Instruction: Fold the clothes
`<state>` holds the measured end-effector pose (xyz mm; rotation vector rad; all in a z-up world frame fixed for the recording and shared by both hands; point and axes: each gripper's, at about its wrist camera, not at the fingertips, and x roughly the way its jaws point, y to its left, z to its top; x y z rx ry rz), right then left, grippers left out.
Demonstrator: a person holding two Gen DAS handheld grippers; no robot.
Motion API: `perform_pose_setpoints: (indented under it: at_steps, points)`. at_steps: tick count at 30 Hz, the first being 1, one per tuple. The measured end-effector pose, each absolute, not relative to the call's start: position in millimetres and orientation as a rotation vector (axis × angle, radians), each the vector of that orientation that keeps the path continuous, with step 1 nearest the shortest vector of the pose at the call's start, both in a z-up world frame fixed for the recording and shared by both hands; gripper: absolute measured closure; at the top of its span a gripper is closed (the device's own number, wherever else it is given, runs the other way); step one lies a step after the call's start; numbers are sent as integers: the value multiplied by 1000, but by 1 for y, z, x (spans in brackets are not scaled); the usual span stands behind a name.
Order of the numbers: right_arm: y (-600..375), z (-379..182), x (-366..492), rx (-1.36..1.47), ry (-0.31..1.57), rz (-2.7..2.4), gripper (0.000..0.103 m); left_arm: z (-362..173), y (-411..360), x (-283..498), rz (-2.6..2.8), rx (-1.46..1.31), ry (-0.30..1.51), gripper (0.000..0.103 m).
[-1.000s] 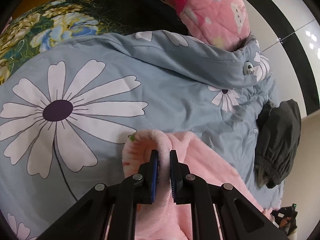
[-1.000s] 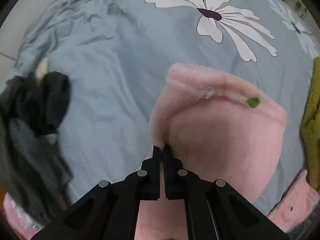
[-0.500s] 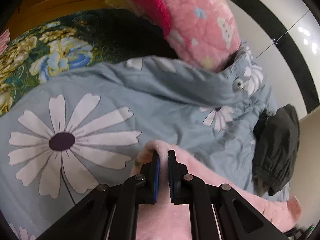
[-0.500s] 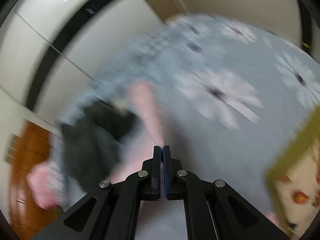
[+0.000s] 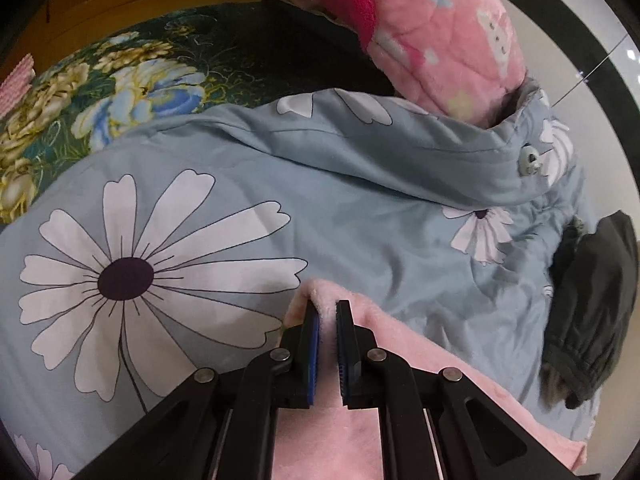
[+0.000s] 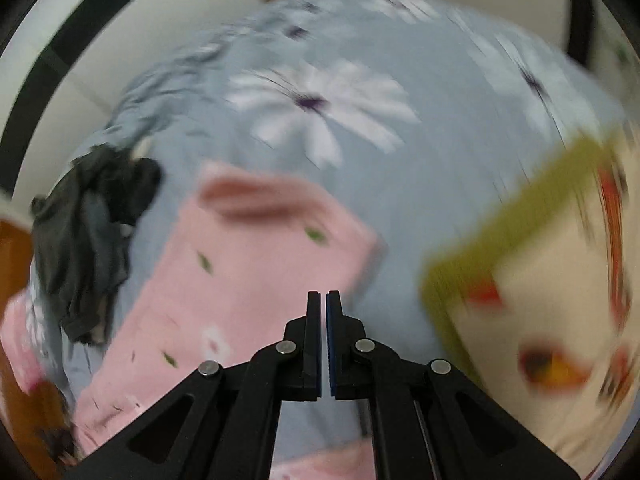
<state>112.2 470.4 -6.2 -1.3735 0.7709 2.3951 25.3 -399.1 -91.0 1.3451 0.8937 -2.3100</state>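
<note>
Two hand-held grippers over a bed; left gripper clamped on the fuzzy edge of a pink fleece garment, pink pile showing between its blue pads; the garment lies on a blue-grey daisy-print duvet, its held edge lifted slightly off the cover and the rest trailing toward the lower right of the left wrist view; right gripper with fingers drawn together, only a thin slit between them and nothing seen in it, above the duvet; in the blurred right wrist view the same pink garment lies flat on the cover, printed with small green leaves, its far edge turned over; dark grey clothing heaped at the duvet's side edge, just beside the pink garment; a pink quilted blanket piled past the duvet's folded-back top edge; a dark green floral cover beside it; a cream cloth with olive border at the right, too blurred to identify.
</note>
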Motion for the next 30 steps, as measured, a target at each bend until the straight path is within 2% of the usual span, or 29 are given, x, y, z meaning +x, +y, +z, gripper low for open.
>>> perform_pose_setpoints:
  at_steps: [2, 3, 4, 10, 15, 17, 19, 22, 26, 30]
  points:
    - [468, -1, 87, -1372, 715, 2481, 66, -93, -397, 22, -2297, 1354, 879, 94]
    - [467, 1, 75, -1371, 689, 2523, 43, -93, -396, 21, -2296, 1354, 881, 94]
    - [463, 2, 65, -1378, 654, 2562, 40, -94, -395, 21, -2295, 1355, 884, 94]
    - [435, -6, 18, -1461, 321, 2715, 40, -98, -397, 29, -2265, 1335, 960, 93]
    - [435, -21, 4, -1548, 180, 2733, 40, -96, -392, 27, -2275, 1338, 931, 93]
    - [442, -23, 3, -1541, 191, 2718, 49, -95, -390, 25, -2279, 1340, 914, 93]
    - [450, -24, -1, -1528, 213, 2684, 94, -94, -386, 21, -2295, 1339, 900, 93]
    - [465, -17, -5, -1502, 294, 2696, 97, -88, -379, 17, -2351, 1326, 877, 96]
    - [504, 27, 2, -1185, 476, 2725, 98, -65, -375, 16, -2457, 1223, 850, 96]
    - [515, 18, -16, -1205, 426, 2623, 98, -58, -385, 11, -2456, 1155, 865, 96]
